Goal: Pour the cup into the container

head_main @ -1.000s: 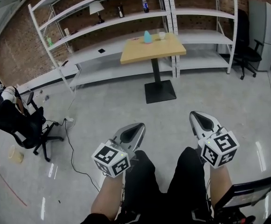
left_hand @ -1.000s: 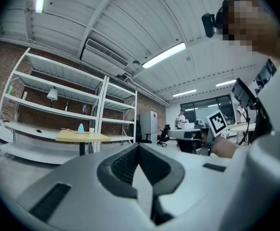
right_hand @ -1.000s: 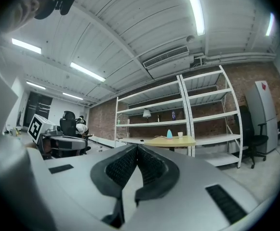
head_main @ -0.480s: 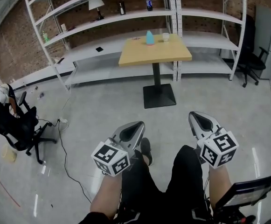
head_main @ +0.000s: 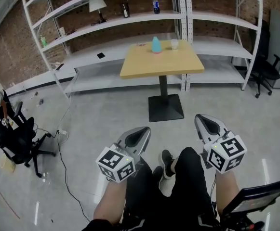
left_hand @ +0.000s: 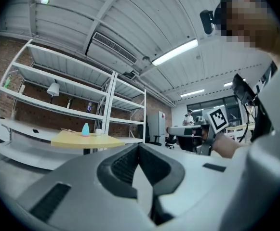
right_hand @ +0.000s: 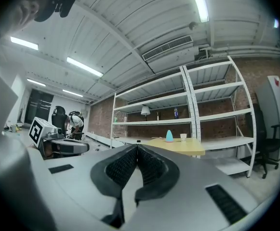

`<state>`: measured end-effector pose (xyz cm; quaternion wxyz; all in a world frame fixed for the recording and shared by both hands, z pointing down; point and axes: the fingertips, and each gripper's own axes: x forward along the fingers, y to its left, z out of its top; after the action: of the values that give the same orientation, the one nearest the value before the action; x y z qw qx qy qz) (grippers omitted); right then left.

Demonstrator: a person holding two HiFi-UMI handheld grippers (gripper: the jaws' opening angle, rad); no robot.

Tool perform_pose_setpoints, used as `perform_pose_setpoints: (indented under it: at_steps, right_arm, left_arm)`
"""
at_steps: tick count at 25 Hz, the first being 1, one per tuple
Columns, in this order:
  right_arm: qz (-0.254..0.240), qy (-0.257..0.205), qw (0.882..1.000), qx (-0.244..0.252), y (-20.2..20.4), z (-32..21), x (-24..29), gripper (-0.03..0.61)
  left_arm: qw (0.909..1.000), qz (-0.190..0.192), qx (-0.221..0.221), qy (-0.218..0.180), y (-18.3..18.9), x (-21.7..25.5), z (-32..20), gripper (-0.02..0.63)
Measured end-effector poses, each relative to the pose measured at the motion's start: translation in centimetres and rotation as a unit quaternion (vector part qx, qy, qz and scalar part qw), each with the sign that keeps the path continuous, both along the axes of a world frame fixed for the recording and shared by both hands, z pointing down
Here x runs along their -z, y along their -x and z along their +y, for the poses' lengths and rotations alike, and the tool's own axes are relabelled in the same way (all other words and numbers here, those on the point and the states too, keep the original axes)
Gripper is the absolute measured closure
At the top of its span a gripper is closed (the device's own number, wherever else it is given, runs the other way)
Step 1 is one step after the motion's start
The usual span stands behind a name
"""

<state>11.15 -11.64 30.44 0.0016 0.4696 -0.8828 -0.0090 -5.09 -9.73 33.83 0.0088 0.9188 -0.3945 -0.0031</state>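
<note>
Standing side by side at twelve o'clock on the far table [head_main: 159,65], the cup [head_main: 174,44] and the blue container [head_main: 156,45] are judged out of reach, so the left gripper [head_main: 143,130] and right gripper [head_main: 201,118] are held low at six o'clock, jaws closed on nothing.

Wall: brick wall [head_main: 14,47], red, behind the racks.
Shelving: white metal racks [head_main: 130,17] along the wall; lamp [head_main: 97,5] on an upper level.
Floor: grey floor [head_main: 101,112], glossy; black cable [head_main: 65,165] trailing.
Furniture: wooden worktop [head_main: 154,66] on a black pedestal; office chair [head_main: 14,138] at left, second chair [head_main: 267,71] at right.
Light: ceiling strip lights [right_hand: 197,1], lit.
</note>
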Motion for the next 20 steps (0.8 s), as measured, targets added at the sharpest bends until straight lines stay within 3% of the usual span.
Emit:
perform_pose_setpoints:
  at_steps: [10,20]
  right_arm:
    - [-0.002,-0.017,1.000,0.007,-1.0,-14.3,1.4,0.578]
    - [-0.019,-0.027,0.999,0.009,-2.1,-31.9,2.3,0.578]
  left_arm:
    - [0.9998,-0.012,0.004,-0.013,-1.2,1.1,-14.2,0.614]
    - [0.9992,-0.032,0.004,-0.025,-2.0,2.4,-31.3,0.614]
